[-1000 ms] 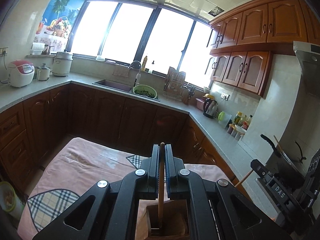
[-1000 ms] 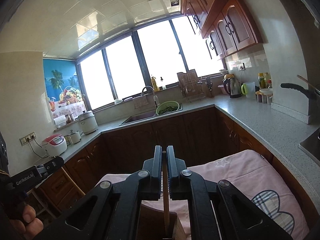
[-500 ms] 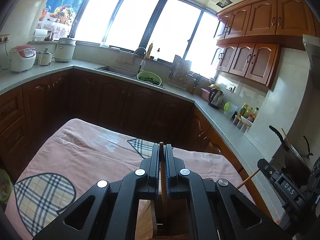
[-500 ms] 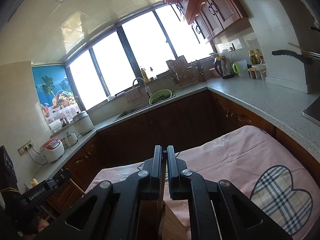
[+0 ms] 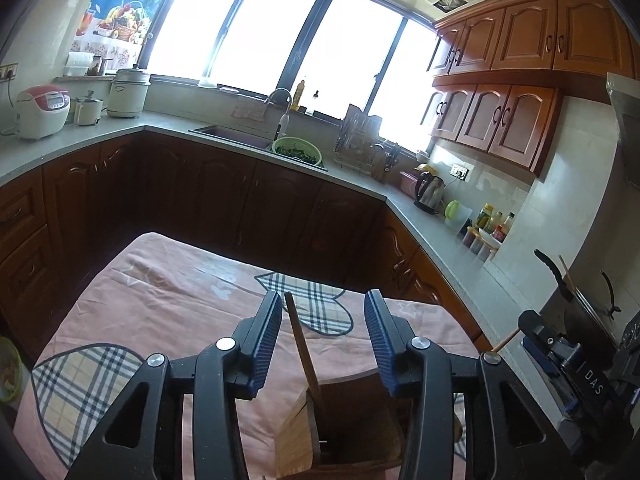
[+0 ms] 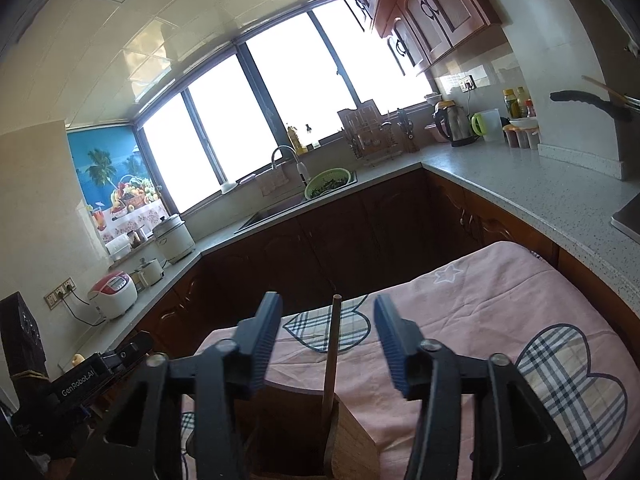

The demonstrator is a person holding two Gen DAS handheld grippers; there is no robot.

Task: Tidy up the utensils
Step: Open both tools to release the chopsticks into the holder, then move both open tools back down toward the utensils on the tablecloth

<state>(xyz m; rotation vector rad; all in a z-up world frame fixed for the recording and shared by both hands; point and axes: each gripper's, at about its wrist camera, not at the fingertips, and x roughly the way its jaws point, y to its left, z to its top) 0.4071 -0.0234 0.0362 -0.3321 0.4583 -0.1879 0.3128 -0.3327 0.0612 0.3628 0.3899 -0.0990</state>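
A wooden utensil holder (image 5: 344, 432) stands on the pink cloth, right under both grippers; it also shows in the right wrist view (image 6: 352, 436). A wooden stick (image 5: 306, 356) leans in it between the open fingers of my left gripper (image 5: 323, 336), touching neither. Another wooden stick (image 6: 331, 360) stands upright in the holder between the open fingers of my right gripper (image 6: 328, 340). The right gripper's body (image 5: 560, 364) shows at the right of the left wrist view; the left gripper's body (image 6: 100, 372) shows at the left of the right wrist view.
The holder stands on a table under a pink cloth (image 5: 168, 304) with plaid hearts. Dark wooden cabinets and a grey counter (image 6: 500, 184) ring the room, with a sink (image 5: 236, 136), a green colander (image 5: 296, 150), a kettle (image 5: 430, 192) and rice cookers (image 5: 42, 110).
Both grippers have opened and let go of their wooden sticks, which now stand loose in the holder. The left stick has tipped to the left.
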